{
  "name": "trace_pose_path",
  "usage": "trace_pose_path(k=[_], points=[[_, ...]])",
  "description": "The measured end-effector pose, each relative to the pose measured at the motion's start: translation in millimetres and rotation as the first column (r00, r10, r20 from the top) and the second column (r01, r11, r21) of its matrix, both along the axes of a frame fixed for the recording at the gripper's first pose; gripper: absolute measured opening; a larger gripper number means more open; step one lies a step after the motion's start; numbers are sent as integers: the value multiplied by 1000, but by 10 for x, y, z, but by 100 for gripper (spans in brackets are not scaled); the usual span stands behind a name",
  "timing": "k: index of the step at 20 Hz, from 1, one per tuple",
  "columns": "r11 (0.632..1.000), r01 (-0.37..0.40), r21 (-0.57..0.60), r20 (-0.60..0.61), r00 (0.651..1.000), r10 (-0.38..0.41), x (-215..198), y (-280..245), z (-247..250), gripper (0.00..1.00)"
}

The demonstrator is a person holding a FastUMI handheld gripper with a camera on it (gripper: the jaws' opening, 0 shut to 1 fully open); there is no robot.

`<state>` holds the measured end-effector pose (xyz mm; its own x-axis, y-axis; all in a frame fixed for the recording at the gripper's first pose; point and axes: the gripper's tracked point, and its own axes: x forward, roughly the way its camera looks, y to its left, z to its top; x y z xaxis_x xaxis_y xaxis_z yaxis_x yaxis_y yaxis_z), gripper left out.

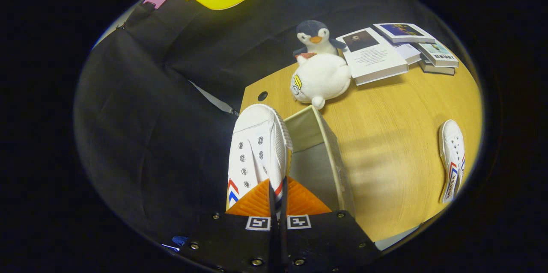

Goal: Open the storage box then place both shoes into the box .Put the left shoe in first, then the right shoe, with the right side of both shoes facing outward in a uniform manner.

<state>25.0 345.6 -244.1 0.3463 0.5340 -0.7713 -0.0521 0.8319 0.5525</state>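
My gripper [277,187] is shut on a white canvas shoe [256,146] with red and blue chevrons, its orange fingers [252,202] pinching the shoe's heel edge. The shoe hangs toe-forward over the left wall of the open storage box [332,166], a beige-rimmed box with a grey inside that lies just ahead and to the right of the fingers. The second white shoe [453,159] lies on the wooden table [398,136] far off to the right of the box.
A white plush toy [321,78] and a penguin plush [316,37] sit beyond the box. Several books [376,57] are stacked at the table's far right. The table's left edge runs beside the box, with black cloth beyond.
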Motion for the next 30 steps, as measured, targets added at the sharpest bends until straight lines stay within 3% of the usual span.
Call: trace_pose_path(k=[6, 14, 20, 21, 22, 23, 26, 30], points=[[996, -66, -66, -28, 998, 65, -163, 304, -309, 0], [990, -79, -116, -98, 993, 68, -284, 460, -682, 0], [977, -140, -160, -104, 987, 124, -347, 487, -885, 1], [979, -160, -127, -105, 984, 147, -378, 537, -870, 6], [981, -167, -100, -101, 982, 157, -366, 592, -863, 20], [982, -173, -77, -90, 982, 166, -381, 632, -806, 28], [974, -203, -101, -51, 979, 198, -385, 530, -649, 100], [966, -238, -104, 26, 970, 242, -354, 393, -364, 98]])
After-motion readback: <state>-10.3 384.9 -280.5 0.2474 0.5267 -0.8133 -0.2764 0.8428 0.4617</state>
